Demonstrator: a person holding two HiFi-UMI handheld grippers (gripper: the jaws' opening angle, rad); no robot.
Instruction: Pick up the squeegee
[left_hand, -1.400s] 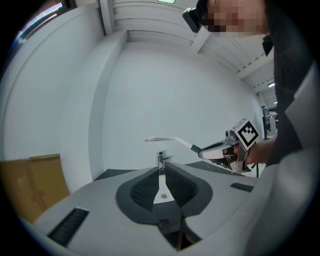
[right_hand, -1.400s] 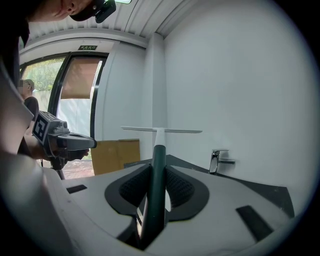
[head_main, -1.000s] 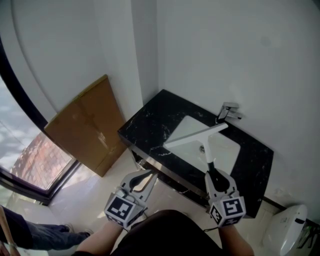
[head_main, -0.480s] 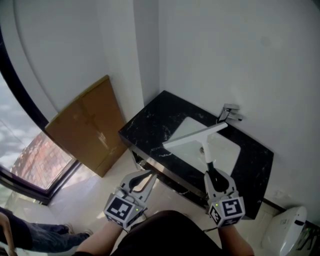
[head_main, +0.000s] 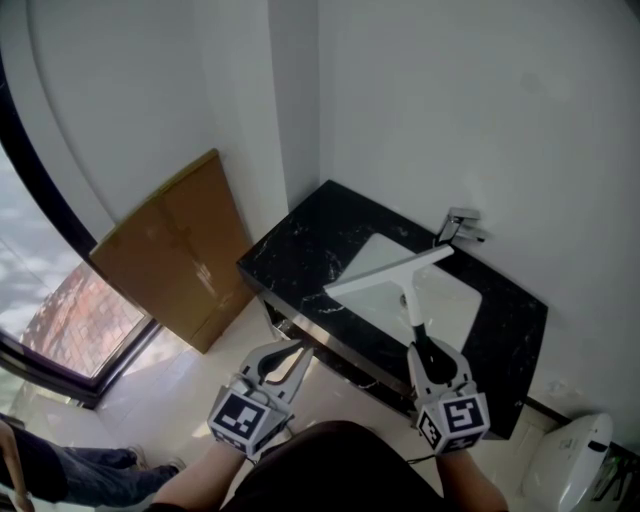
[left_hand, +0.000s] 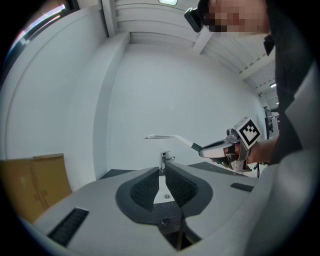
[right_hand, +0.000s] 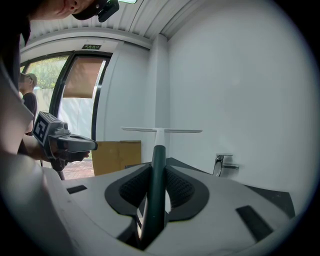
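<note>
The right tongs (head_main: 430, 352) clamp the squeegee (head_main: 392, 272) above the sink (head_main: 452, 302); faucet (head_main: 458, 225) beyond; left tongs (head_main: 288, 352) narrow, empty.

Black speckled stone countertop (head_main: 300, 250) in a white-walled corner (head_main: 450, 100), white rectangular basin (head_main: 455, 295) sunk in it, chrome tap (head_main: 458, 226) behind, brown cardboard sheet (head_main: 175, 255) leaning left of it, dark-framed daylit window (head_main: 40, 330) beyond, pale glossy floor (head_main: 190, 390) below.

Head view: we look steeply down onto sink counter (head_main: 290, 255). Gripper views: we look near-level, close along jaws; all share faucet (head_main: 456, 226).
</note>
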